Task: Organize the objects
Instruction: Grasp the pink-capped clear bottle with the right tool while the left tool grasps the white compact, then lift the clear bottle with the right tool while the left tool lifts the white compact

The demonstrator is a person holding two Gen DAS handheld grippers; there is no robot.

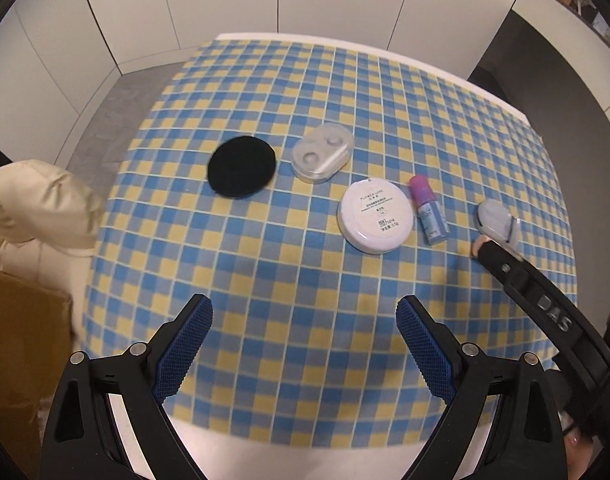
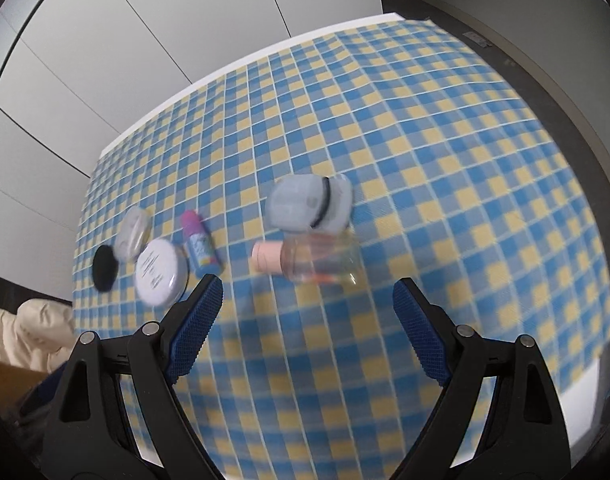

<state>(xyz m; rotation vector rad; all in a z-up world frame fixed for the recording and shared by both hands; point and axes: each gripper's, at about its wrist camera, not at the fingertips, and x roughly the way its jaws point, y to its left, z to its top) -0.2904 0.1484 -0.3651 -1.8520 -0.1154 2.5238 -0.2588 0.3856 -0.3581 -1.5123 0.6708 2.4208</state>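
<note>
Pink-capped clear bottle shows unhidden only rightward.

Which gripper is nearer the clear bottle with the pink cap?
Right. The right gripper hangs open just short of the clear bottle, which lies nearly centred ahead of its fingers. The left gripper is off to the bottle's left, near the white compact.

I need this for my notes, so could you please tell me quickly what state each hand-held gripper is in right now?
Left hand-held gripper: open, holding nothing.
Right hand-held gripper: open, holding nothing.
</note>
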